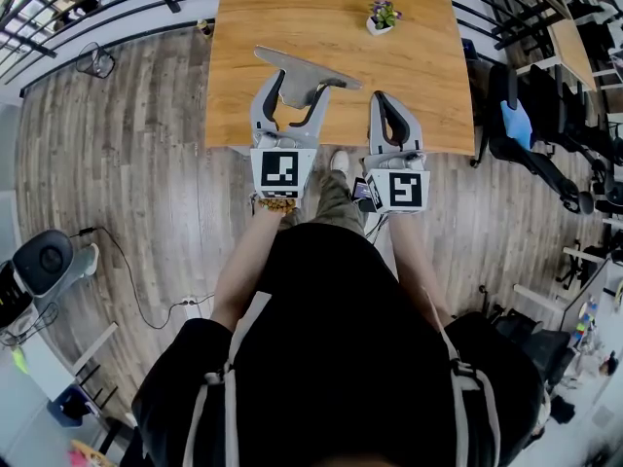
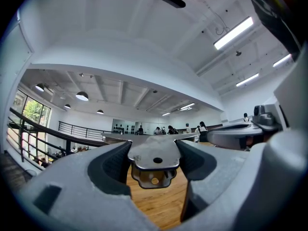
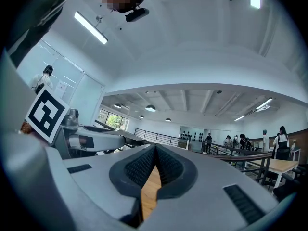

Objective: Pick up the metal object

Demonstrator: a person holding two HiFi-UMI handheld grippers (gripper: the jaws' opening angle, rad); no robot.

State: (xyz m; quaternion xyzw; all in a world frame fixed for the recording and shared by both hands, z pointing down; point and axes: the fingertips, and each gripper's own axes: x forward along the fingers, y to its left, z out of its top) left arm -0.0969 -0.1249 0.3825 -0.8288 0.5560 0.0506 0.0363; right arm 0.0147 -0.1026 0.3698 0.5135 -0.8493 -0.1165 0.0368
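Metal object (image 1: pixel 304 70): flat grey plate with a small bracket under its near end; one hole in the plate, another in the bracket.
Where it is: over the near part of the wooden table (image 1: pixel 292 8), at 12 o'clock from the left gripper (image 1: pixel 297 97), reaching away toward 11 o'clock.
Left gripper grip: jaws clamped on the plate's near end, one ribbed pad against each side edge, as the left gripper view shows.
Right gripper (image 1: pixel 382 100): at 3 o'clock from the left one, near the table's front edge; jaws pressed together with nothing between them, only wood showing through the slit below the pads.
Potted plant (image 1: pixel 382 16): small, in a white pot, at 1 o'clock from the plate and well apart from it.
Done so far: the grasp is made. The left gripper view shows wood beneath the bracket, so the plate looks to be raised off the table; that is a judgement, as no view shows the far end's contact clearly.
Left to do: at most, confirm that the far end is clear of the wood.
Writing: no brand or label readable on the plate. Only black-and-white square markers on the cube of the left gripper (image 1: pixel 280 170) and the right (image 1: pixel 404 189); no letters.
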